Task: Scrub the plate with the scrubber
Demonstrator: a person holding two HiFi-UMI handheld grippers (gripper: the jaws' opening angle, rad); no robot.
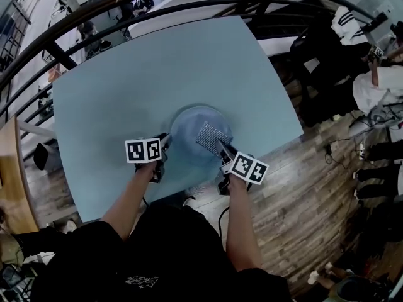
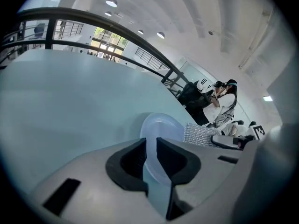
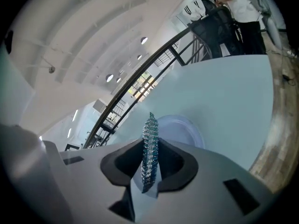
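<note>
Left claw (image 2: 151, 144) pinches plate (image 2: 164, 125); right (image 3: 150, 148) (scrubber (image 3: 150, 125)).

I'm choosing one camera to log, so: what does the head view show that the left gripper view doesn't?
Only the head view: the person's arms and the wooden floor. Only the left gripper view: the left tool shut on the rim of the plate, and ceiling lights. Both: the plate, the scrubber and the blue table.
</note>
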